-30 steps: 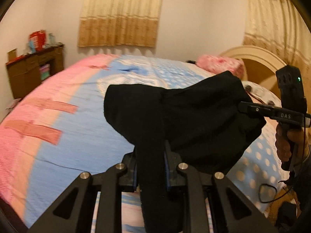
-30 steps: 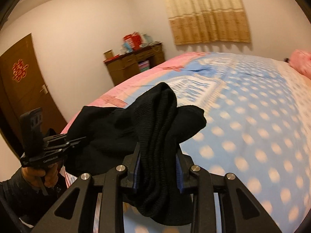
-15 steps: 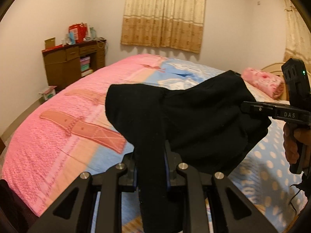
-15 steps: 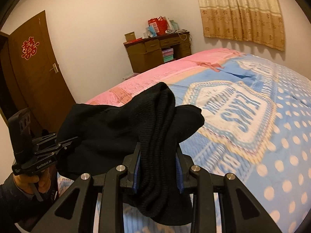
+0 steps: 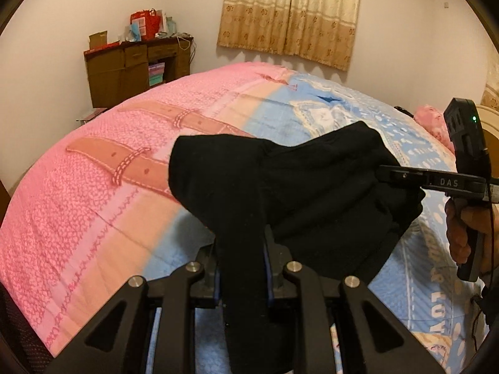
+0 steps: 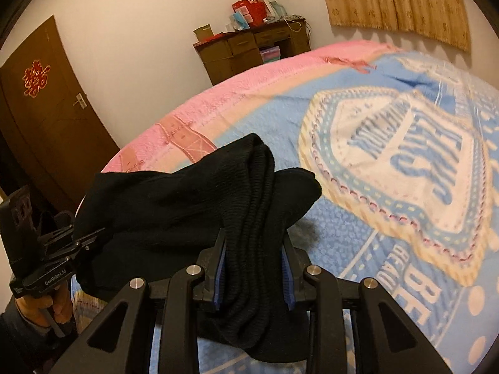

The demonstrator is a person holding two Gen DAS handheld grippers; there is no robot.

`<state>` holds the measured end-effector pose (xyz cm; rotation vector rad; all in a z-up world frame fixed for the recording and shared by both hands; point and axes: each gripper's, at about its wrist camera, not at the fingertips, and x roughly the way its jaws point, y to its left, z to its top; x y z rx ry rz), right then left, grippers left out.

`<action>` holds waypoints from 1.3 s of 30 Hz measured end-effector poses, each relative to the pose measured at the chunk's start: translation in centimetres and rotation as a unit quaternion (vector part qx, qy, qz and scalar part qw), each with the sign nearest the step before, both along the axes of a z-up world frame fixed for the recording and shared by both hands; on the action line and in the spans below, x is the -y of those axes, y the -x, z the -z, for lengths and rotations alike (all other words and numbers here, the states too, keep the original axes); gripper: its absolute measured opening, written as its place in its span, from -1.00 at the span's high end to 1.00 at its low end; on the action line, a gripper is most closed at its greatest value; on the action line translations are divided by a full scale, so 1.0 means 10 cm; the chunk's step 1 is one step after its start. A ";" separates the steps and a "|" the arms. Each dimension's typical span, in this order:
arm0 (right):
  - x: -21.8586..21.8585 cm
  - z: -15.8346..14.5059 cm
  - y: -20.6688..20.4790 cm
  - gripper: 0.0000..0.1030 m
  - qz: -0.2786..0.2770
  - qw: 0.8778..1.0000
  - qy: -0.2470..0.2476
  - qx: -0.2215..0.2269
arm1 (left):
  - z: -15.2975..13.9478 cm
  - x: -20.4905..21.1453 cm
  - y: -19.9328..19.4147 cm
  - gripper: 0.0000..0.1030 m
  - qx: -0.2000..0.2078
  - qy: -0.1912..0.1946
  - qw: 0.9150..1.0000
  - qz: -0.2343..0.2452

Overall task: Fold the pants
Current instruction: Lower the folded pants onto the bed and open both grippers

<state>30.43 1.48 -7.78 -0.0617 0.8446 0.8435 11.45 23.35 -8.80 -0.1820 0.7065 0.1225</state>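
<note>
The black pants (image 5: 296,187) hang bunched in the air above the bed, held at two ends. My left gripper (image 5: 243,268) is shut on one end, black cloth filling the gap between its blue pads. My right gripper (image 6: 252,268) is shut on a thick ribbed fold of the pants (image 6: 174,205). In the left wrist view the right gripper (image 5: 405,176) enters from the right edge, a hand (image 5: 461,230) on its handle. In the right wrist view the left gripper (image 6: 71,240) is at the left edge, pinching the cloth.
The bed (image 5: 93,205) fills the scene, its cover pink on one side and blue with white dots and lettering (image 6: 405,162) on the other. A brown dresser (image 5: 137,68) with boxes stands by the far wall, curtains (image 5: 290,15) beyond, a pink pillow (image 5: 433,121) far right, a brown door (image 6: 40,124) left.
Both grippers have swung across the bed and sunk a little with the pants still held between them. The dresser and the pink side of the cover have come into fuller view.
</note>
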 end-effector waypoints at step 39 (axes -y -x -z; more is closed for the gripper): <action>0.93 -0.29 1.28 -0.30 0.143 0.985 0.029 0.089 | -0.33 0.35 0.64 -0.21 0.043 -0.016 0.999 0.010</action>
